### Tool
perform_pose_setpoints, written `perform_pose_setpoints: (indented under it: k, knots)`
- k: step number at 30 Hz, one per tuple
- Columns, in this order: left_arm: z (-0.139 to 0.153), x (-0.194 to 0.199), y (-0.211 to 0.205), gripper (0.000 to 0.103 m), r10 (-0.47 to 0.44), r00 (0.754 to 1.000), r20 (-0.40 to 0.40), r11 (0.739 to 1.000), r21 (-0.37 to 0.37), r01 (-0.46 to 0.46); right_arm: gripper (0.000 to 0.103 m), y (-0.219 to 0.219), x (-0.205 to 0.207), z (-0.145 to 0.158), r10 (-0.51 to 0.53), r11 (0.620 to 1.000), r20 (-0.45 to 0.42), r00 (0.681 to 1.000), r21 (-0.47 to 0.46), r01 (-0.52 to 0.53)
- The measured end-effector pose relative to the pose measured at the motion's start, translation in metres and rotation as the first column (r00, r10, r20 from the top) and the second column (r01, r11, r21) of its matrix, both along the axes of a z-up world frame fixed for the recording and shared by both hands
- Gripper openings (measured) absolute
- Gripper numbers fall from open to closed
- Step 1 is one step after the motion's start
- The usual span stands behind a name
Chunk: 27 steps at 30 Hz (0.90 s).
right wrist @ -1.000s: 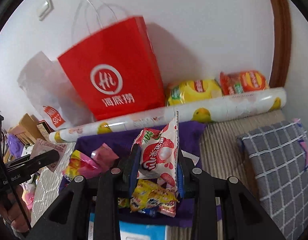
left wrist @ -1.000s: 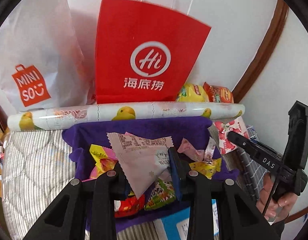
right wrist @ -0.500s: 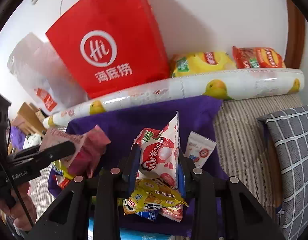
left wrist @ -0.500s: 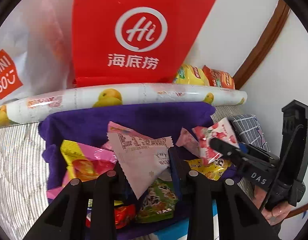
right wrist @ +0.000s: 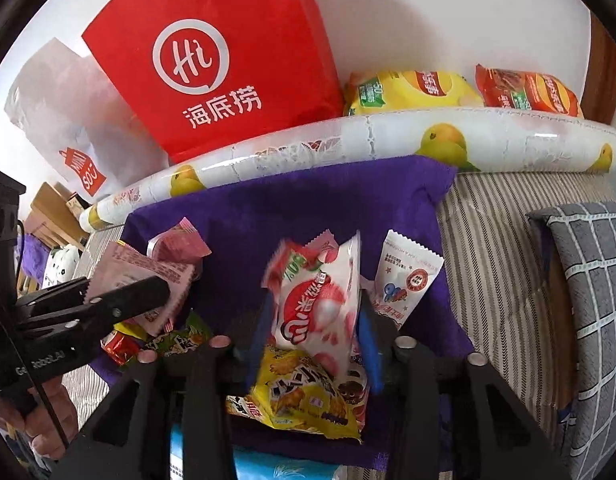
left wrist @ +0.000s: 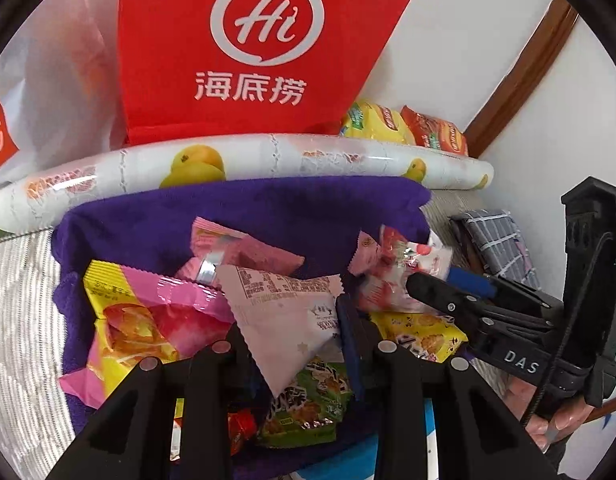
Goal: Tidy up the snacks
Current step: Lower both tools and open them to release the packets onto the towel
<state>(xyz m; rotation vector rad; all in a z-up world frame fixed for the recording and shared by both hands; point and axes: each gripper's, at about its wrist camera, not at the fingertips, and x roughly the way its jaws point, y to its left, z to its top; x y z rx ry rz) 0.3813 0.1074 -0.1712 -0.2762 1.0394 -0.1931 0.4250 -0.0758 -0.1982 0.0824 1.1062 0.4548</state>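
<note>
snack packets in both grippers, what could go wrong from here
The left gripper pinches only a corner of the pale pink packet, so it may slip or swing loose. The right gripper holds the lychee packet close beside it; the two could bump. Loose snacks crowd the purple cloth, so lowering either packet may snag or push them.
</note>
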Motion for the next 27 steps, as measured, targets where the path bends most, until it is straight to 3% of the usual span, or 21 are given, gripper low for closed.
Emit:
perform_pose_setpoints:
  k: [3, 4, 6, 9, 13, 16, 27]
  knots:
    - [0.000, -0.001, 0.001, 0.031, -0.006, 1.000, -0.003, 1.000, 0.006, 0.006, 0.061, -0.002, -0.002, 0.006, -0.014, 1.000, 0.025, 1.000, -0.012, 0.014]
    - [0.001, -0.002, 0.000, 0.031, -0.010, 1.000, -0.003, 1.000, 0.008, 0.010, 0.061, -0.003, -0.004, 0.009, -0.021, 1.000, 0.035, 0.999, -0.013, 0.022]
    - [0.003, -0.004, 0.000, 0.043, -0.015, 1.000, -0.007, 1.000, 0.012, 0.015, 0.063, -0.005, -0.008, 0.015, -0.026, 1.000, 0.053, 0.998, -0.013, 0.027]
    - [0.012, -0.013, 0.000, 0.052, -0.007, 1.000, 0.015, 0.999, 0.031, 0.007, 0.066, -0.005, -0.016, 0.025, -0.035, 0.999, 0.083, 0.996, -0.020, 0.037]
    - [0.030, -0.032, 0.001, 0.056, 0.001, 0.999, 0.043, 0.999, 0.045, -0.003, 0.068, -0.005, -0.035, 0.044, -0.045, 0.997, 0.128, 0.991, -0.058, 0.053]
    - [0.048, -0.052, 0.002, 0.056, 0.014, 0.997, 0.073, 0.998, 0.062, -0.018, 0.069, -0.008, -0.055, 0.061, -0.060, 0.995, 0.160, 0.985, -0.067, 0.072]
    - [0.112, -0.151, -0.012, 0.076, 0.064, 0.980, 0.190, 0.991, 0.107, -0.086, 0.074, -0.026, -0.147, 0.135, -0.110, 0.987, 0.267, 0.957, -0.083, 0.136]
